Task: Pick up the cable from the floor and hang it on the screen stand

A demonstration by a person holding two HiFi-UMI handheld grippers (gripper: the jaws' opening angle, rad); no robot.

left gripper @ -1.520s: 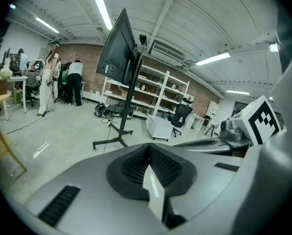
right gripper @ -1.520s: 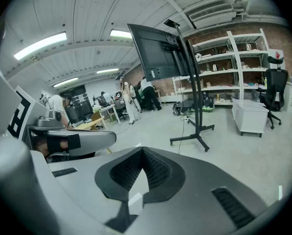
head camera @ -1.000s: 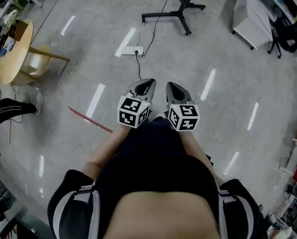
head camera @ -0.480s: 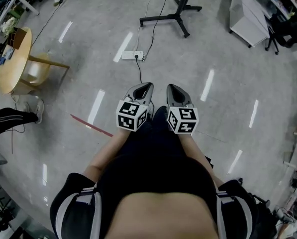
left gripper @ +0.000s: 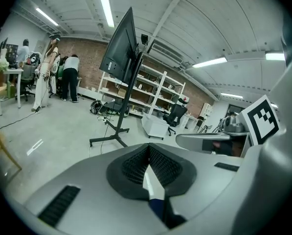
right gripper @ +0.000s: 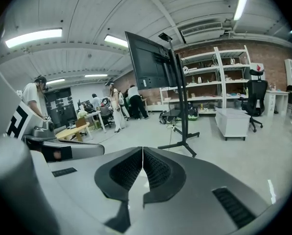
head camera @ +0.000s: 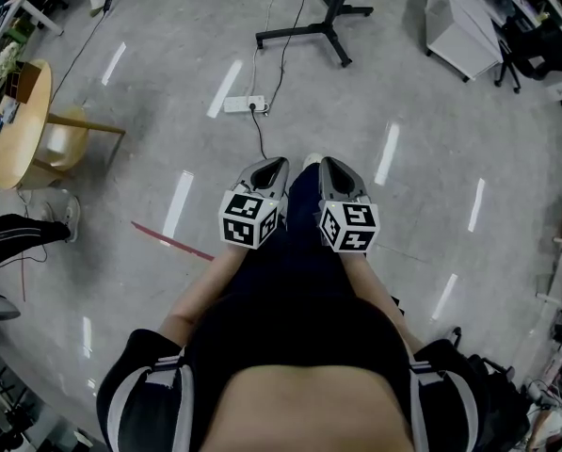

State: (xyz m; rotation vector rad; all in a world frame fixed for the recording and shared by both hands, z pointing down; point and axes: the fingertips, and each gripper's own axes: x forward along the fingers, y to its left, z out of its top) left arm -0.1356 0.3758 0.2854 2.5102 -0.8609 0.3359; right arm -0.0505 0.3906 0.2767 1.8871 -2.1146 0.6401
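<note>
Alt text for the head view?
Looking down, a person holds the grey left gripper and right gripper, both shut, side by side above a grey floor. Ahead, a black cable plugs into a white power strip near a black screen stand.

The left tool (head camera: 277,164) and right tool (head camera: 330,165) are grey, each with a black-and-white square-patterned cube. The floor (head camera: 149,149) is pale grey, streaked white. The cable (head camera: 260,140) is black, its power strip (head camera: 242,104) white, the screen stand (head camera: 319,33) black, and a floor strip (head camera: 172,241) red.
</note>
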